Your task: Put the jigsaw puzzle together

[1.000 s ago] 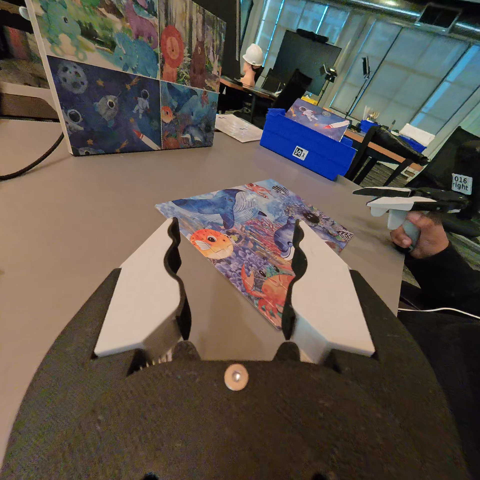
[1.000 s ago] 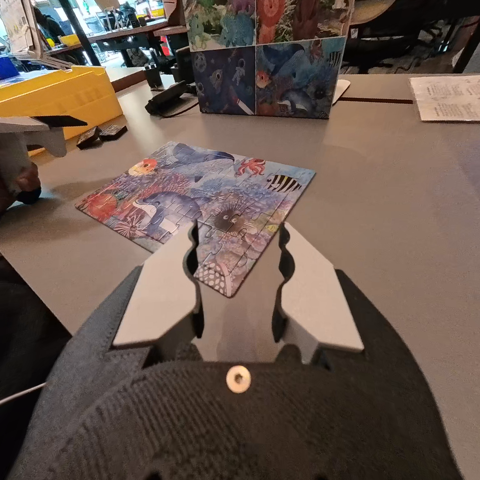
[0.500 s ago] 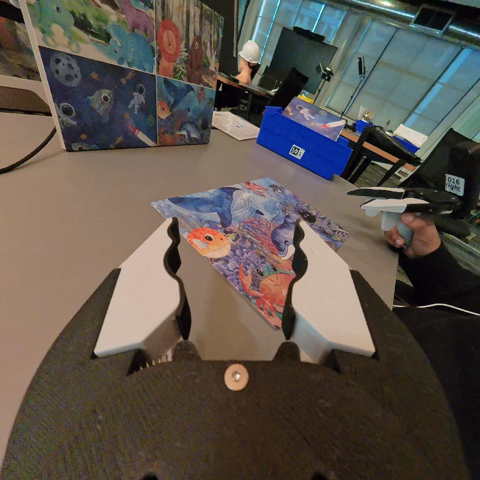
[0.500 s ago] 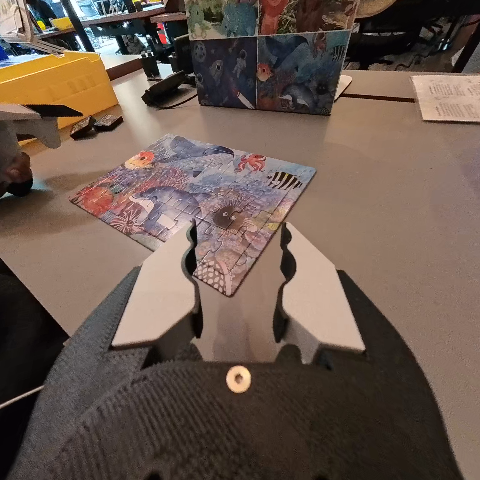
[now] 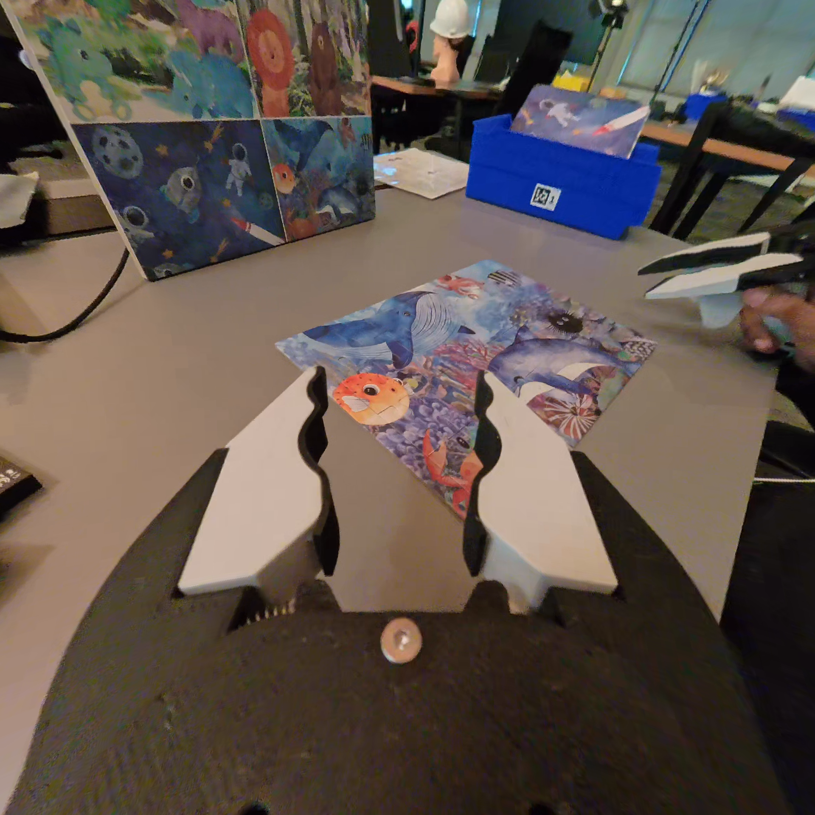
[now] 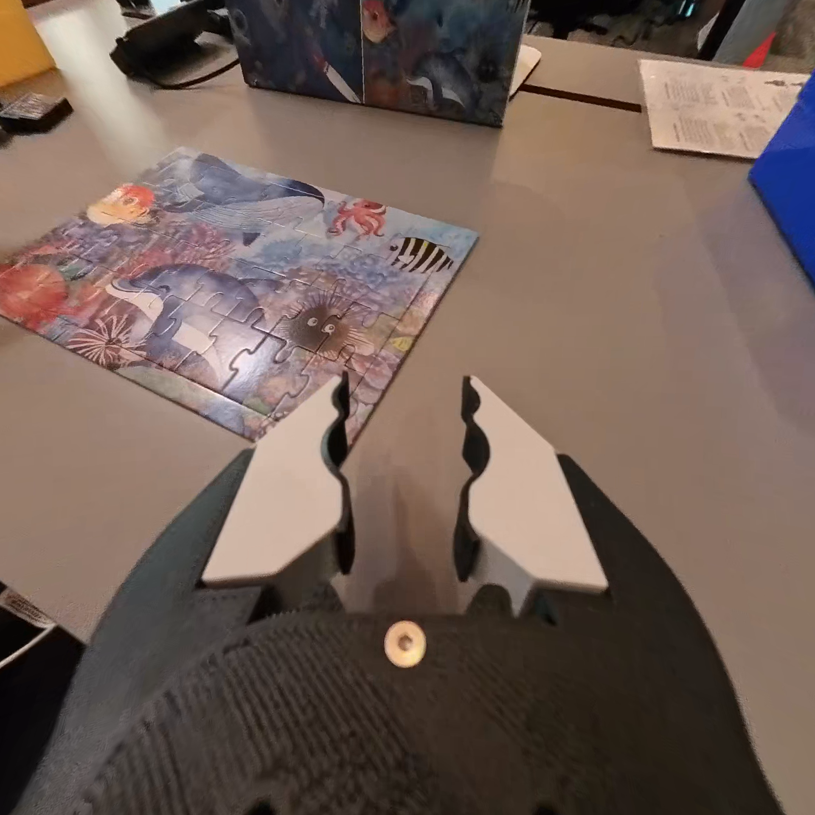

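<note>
The sea-creature jigsaw puzzle (image 5: 467, 366) lies flat and joined on the grey table (image 5: 198, 335). It also shows in the right wrist view (image 6: 247, 286). My left gripper (image 5: 399, 379) is open and empty, above the puzzle's near left part by the orange fish. My right gripper (image 6: 403, 381) is open and empty, above the table just off the puzzle's near right corner. It also shows at the right edge of the left wrist view (image 5: 644, 278), held in a hand above the table.
The puzzle box (image 5: 220, 132) stands at the back of the table, with a black cable (image 5: 75, 317) beside it. A blue bin (image 5: 560, 181) holding a space picture and a printed sheet (image 6: 723, 106) lie at the far right. Small black blocks (image 6: 31, 110) lie at the left.
Both grippers have moved. The right wrist view has swung right and tilted down, so the puzzle now sits to its left. The left view sits higher over the puzzle.
</note>
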`<state>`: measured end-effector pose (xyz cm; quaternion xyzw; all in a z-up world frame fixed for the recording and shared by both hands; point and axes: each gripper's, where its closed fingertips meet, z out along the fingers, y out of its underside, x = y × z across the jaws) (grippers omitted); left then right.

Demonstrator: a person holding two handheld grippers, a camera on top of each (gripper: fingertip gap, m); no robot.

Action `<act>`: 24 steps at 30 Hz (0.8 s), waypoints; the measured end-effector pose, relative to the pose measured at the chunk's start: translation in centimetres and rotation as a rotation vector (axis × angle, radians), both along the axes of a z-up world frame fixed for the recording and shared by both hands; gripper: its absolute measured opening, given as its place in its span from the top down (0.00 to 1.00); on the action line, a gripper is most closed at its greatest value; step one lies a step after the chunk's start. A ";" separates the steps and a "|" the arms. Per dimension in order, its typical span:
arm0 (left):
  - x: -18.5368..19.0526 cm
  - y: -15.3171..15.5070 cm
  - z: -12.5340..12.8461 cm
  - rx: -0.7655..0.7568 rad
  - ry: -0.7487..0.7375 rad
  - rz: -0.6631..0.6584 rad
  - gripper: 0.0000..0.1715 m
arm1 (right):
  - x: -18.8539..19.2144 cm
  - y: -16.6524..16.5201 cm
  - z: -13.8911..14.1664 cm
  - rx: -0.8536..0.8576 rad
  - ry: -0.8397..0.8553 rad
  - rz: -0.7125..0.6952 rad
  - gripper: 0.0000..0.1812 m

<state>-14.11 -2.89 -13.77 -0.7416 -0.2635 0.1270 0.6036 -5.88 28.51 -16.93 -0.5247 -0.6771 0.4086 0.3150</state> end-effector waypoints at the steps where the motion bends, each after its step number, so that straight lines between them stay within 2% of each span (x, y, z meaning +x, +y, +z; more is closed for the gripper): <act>1: 0.2 0.4 -0.2 -0.022 -0.001 -0.004 0.64 | 0.0 -0.2 0.1 0.014 0.012 0.004 0.76; 2: 0.7 1.1 -0.4 -0.024 -0.013 -0.024 0.69 | -0.2 -0.8 0.5 0.017 0.041 0.018 0.79; 4: 2.1 3.5 -0.2 -0.011 -0.095 -0.108 0.83 | -0.9 -3.9 2.1 -0.055 0.112 0.122 0.88; 6: 3.5 6.4 -1.2 -0.124 -0.174 -0.218 0.98 | -1.4 -8.5 3.0 -0.126 0.100 0.285 0.97; 7: 3.6 7.4 -2.3 -0.221 -0.194 -0.236 1.00 | -1.9 -10.4 2.8 -0.113 0.069 0.344 1.00; 9: 3.2 9.1 -3.5 -0.344 -0.142 -0.248 1.00 | -3.5 -12.5 1.5 0.021 0.031 0.392 1.00; 11: 3.1 10.7 -4.3 -0.387 -0.100 -0.268 1.00 | -4.4 -14.2 -0.8 0.130 -0.044 0.449 1.00; 15: 3.1 12.4 -6.5 -0.442 -0.110 -0.296 1.00 | -5.0 -17.3 -2.2 0.090 -0.100 0.569 1.00; 17: 3.0 12.2 -7.5 -0.517 -0.105 -0.295 1.00 | -5.5 -17.1 -2.9 0.142 -0.123 0.548 1.00; 19: 3.0 12.0 -7.7 -0.550 -0.060 -0.284 1.00 | -6.3 -15.6 -3.6 0.235 -0.125 0.463 1.00; 22: 3.0 11.9 -7.8 -0.550 -0.069 -0.275 1.00 | -4.8 -17.0 -3.7 0.192 -0.148 0.586 1.00; 23: 2.8 11.9 -7.8 -0.548 -0.074 -0.260 1.00 | -4.8 -17.0 -3.7 0.187 -0.151 0.581 1.00; 24: 2.5 11.7 -7.7 -0.557 -0.058 -0.242 1.00 | -5.4 -16.3 -3.7 0.203 -0.145 0.520 1.00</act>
